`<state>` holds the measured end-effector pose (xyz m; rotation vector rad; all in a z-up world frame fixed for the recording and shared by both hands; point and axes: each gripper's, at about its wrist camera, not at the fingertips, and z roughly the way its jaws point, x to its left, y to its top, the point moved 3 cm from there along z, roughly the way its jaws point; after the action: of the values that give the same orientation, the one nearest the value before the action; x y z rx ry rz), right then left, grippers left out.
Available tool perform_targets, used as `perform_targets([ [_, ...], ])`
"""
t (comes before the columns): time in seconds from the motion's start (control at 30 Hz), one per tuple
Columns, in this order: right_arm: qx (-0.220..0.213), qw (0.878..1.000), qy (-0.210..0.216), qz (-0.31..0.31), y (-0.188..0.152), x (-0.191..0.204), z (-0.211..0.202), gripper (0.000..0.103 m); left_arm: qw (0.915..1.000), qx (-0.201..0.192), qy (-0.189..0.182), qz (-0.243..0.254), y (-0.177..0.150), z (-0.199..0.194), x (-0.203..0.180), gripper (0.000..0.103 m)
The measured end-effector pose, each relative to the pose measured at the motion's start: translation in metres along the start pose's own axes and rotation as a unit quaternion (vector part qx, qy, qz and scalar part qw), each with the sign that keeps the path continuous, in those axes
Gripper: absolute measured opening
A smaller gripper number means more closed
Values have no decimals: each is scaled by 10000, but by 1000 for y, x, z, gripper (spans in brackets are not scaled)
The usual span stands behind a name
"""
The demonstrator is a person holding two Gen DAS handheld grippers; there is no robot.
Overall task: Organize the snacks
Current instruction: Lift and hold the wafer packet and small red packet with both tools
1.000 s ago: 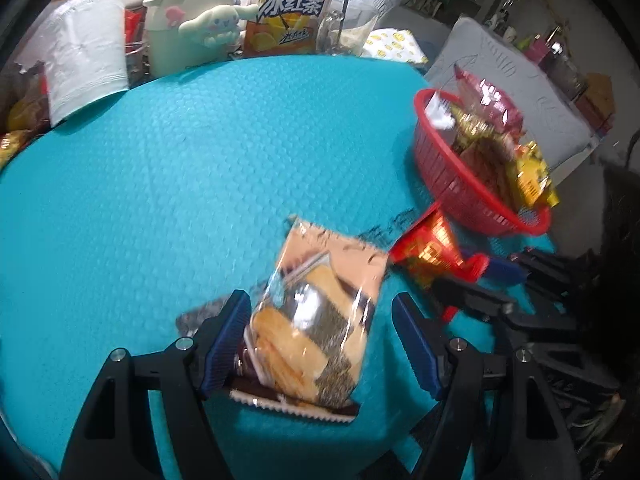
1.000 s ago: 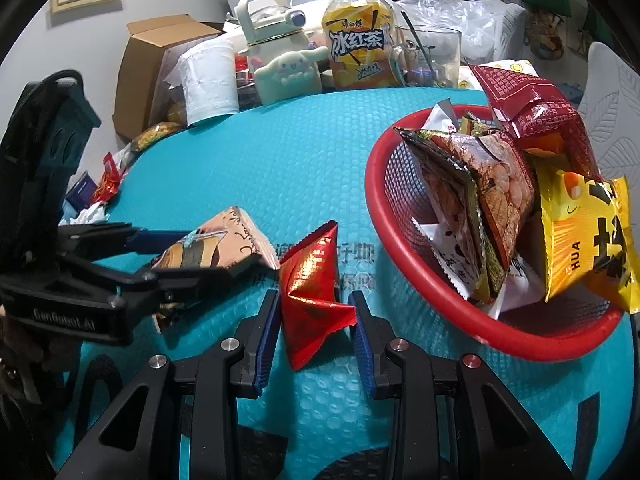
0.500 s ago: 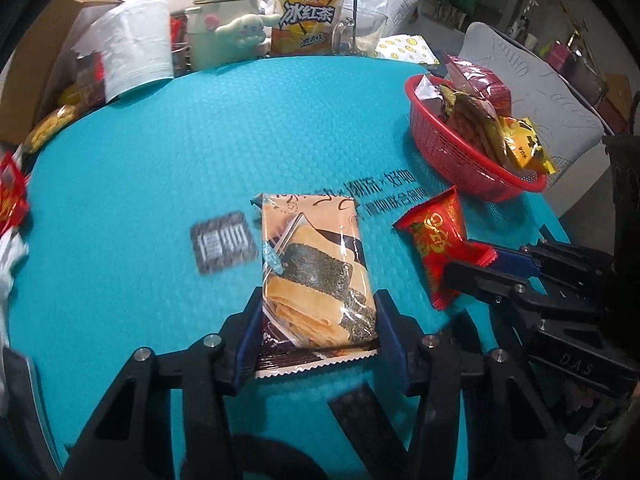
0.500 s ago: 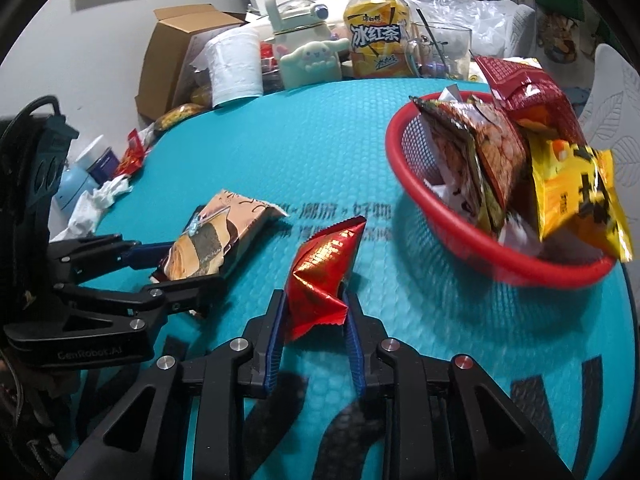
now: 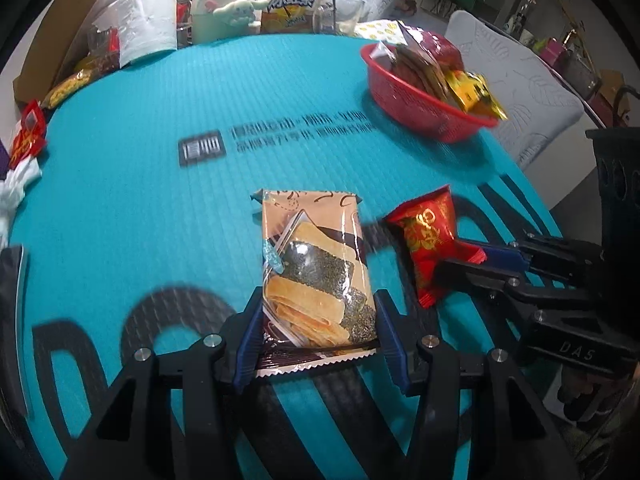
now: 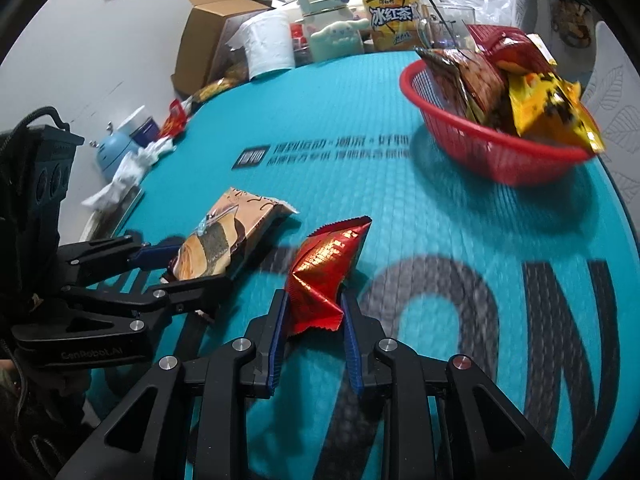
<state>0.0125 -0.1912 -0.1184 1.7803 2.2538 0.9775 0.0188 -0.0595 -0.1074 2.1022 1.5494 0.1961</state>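
In the left wrist view my left gripper (image 5: 316, 336) sits at the bottom centre of the frame, its blue-padded fingers (image 5: 249, 336) partly closed and pressing both long edges of a tan plastic-wrapped pack of seaweed crackers (image 5: 316, 268). The pack is pinched near its lower serrated end and stretches up toward mid-frame over the teal ribbed mat (image 5: 160, 200) that covers the table.

At the right of that same frame my right gripper (image 5: 460, 264) comes in from the edge, clamped tight on a crumpled shiny red foil snack packet (image 5: 428, 244). From the right wrist view I see that packet (image 6: 324, 272) squeezed between the two narrowly set pads (image 6: 278, 328) at lower centre, its torn-looking top pointing up and right.

The red plastic mesh basket (image 6: 480, 148), already holding several upright snack bags, stands in the upper right, well apart from both packets. A yellow iced-tea bottle (image 6: 390, 12) and a white paper roll (image 6: 268, 46) stand along the top edge.
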Motion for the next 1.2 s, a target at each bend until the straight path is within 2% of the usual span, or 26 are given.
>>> perform_targets([
  [0.13, 141, 9998, 19, -140, -11, 5, -4, 25, 10000, 66, 48, -27, -11, -5, -5, 52],
  [0.27, 156, 9995, -139, -219, -16, 6, -6, 26, 9998, 33, 169, -27, -12, -4, -4, 52],
  [0.3, 112, 9995, -212, -184, -15, 5, -7, 30, 9998, 52, 190, -58, -11, -2, -3, 52],
  [0.4, 14, 9995, -316, 32, -12, -2, -9, 59, 9994, 36, 355, -42, -6, 1, -2, 53],
  [0.43, -50, 9994, -324, 87, -11, -5, -11, 62, 9990, 33, 437, -12, -5, 3, -3, 53],
  [0.6, -284, 9985, -468, 34, -2, -6, -18, 62, 9978, -26, 655, 61, 1, 9, -4, 59],
  [0.87, -112, 9986, -485, -166, 4, 1, 1, 62, 9949, -39, 1001, 87, 10, 17, -5, 63],
  [1.0, -63, 9987, -490, -146, 5, 0, 6, 62, 9960, -273, 846, -19, 8, 15, 0, 65],
  [1.2, -37, 9982, -531, -284, 6, 3, 9, 62, 9947, -292, 986, -10, 5, 14, 2, 68],
])
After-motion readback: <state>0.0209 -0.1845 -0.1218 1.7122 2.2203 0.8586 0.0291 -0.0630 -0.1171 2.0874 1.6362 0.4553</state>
